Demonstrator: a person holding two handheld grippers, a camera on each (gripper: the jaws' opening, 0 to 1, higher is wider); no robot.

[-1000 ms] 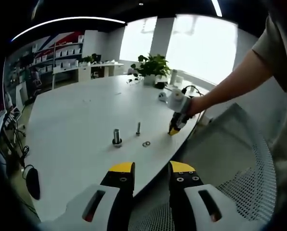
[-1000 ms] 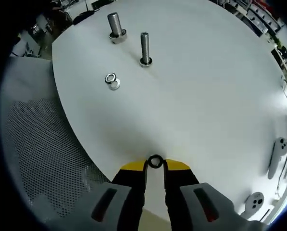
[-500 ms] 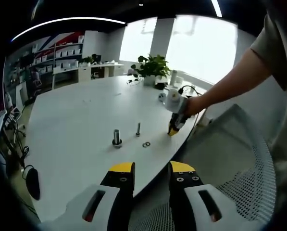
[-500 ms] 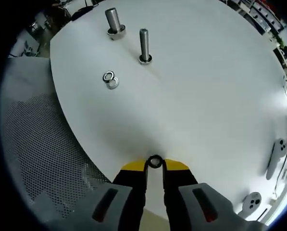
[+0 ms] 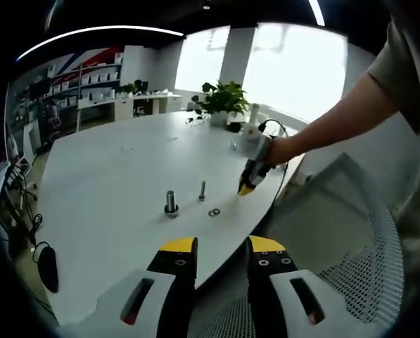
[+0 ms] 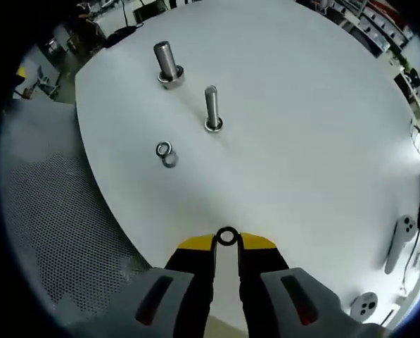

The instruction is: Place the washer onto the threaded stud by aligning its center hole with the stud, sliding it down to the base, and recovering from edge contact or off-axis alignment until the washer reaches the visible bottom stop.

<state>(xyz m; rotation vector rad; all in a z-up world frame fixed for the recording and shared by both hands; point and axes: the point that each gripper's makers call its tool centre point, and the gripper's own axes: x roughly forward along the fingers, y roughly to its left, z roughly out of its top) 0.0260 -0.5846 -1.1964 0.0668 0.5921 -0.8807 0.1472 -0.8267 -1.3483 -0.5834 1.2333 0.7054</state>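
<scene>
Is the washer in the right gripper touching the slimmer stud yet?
Apart. In the right gripper view the washer sits between the fingers, bare table separating it from the stud.

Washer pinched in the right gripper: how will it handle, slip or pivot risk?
The washer looks like a small, thin metal ring, so probably stiff and light. It is held edge-on at the very tips of the right gripper, with little contact, so it may pivot or pop out if it clips the threaded stud. Dropped on the smooth white table, it could roll.
</scene>
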